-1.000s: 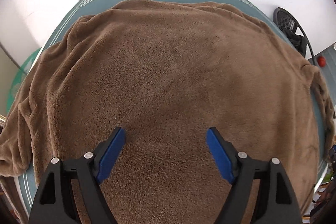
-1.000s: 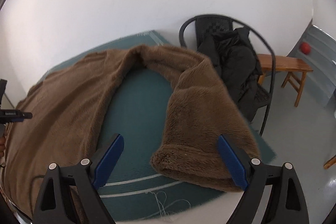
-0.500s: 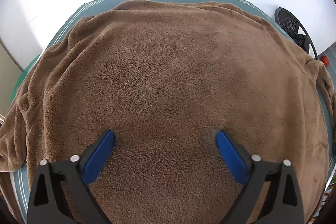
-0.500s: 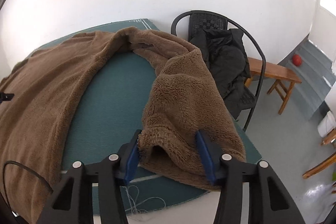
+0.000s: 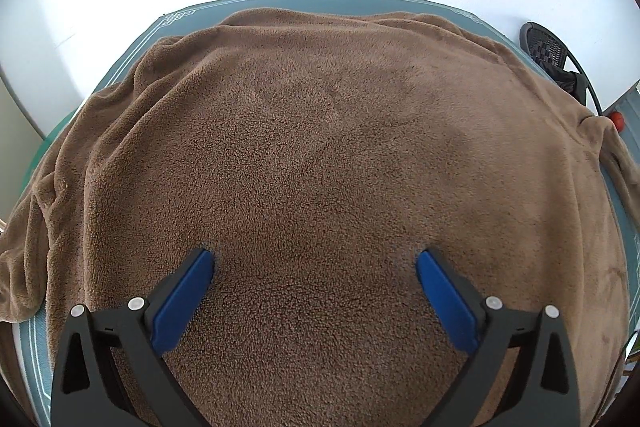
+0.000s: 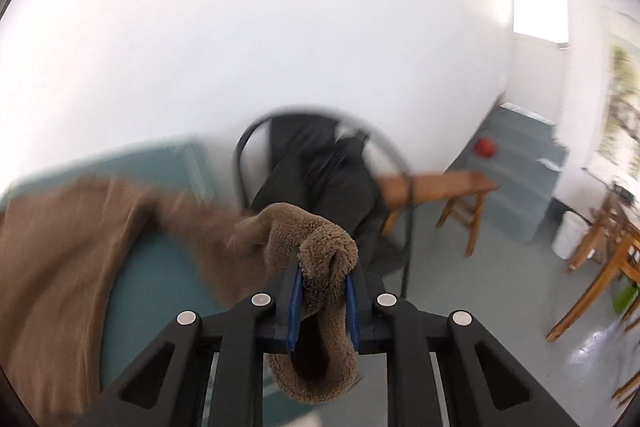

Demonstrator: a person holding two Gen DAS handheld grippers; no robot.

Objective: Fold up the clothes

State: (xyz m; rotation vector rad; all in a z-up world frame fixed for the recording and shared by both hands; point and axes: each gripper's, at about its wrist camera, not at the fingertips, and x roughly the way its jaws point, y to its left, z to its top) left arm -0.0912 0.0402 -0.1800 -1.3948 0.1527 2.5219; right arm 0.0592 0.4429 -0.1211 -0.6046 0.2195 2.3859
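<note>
Brown fleece garment [image 5: 320, 155] spread over the green table cover [image 5: 280, 1]. Left gripper [image 5: 314, 263] just above its middle, blue fingers [image 5: 182, 301] wide apart. Right gripper [image 6: 322, 283] clamped on the sleeve cuff [image 6: 316, 247], lifted before a black chair [image 6: 316, 163].

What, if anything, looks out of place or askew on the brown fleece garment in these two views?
One thing: the sleeve cuff is bunched and lifted off the green mat, clamped in the right gripper. The garment body lies fairly flat under the open left gripper, its left edge rumpled. No damage shows.
</note>
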